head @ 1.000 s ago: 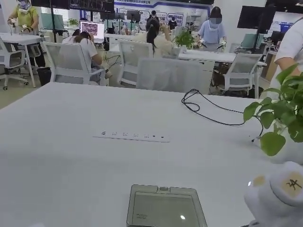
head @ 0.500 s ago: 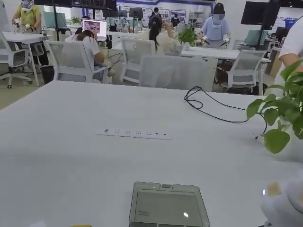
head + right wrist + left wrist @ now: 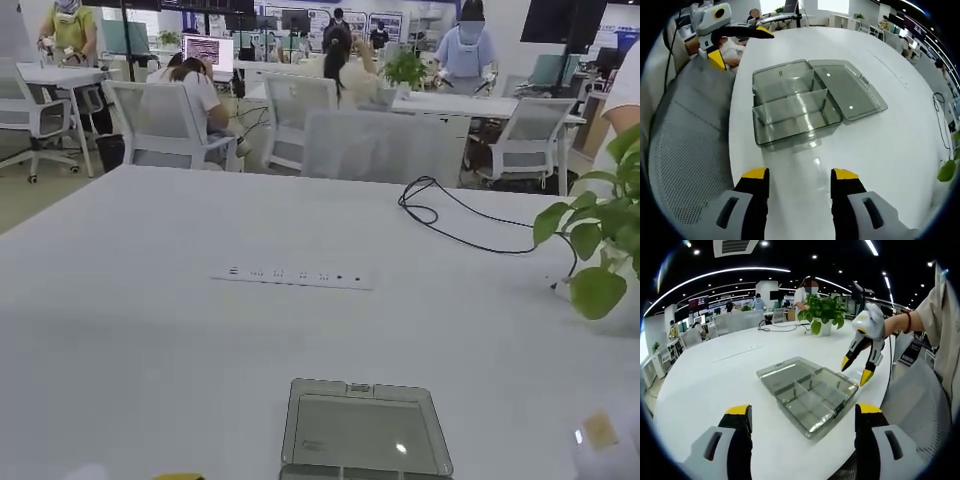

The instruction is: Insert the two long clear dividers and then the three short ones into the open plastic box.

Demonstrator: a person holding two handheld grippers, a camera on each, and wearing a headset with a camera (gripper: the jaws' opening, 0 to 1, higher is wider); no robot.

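Right gripper view: my right claw gapes empty; 1 clear divider lies dead ahead, long axis pointing at the open box beyond.

Left gripper is hovering, jaws spread wide. Right gripper is pointing steeply downward, jaws standing parted. Whether they are clamping anything is unclear.

White table, mostly bare. Open clear plastic box at the near edge, centre (lid flat on the far side). White power strip mid-table. Black cable looped far right. Potted plant at right edge.
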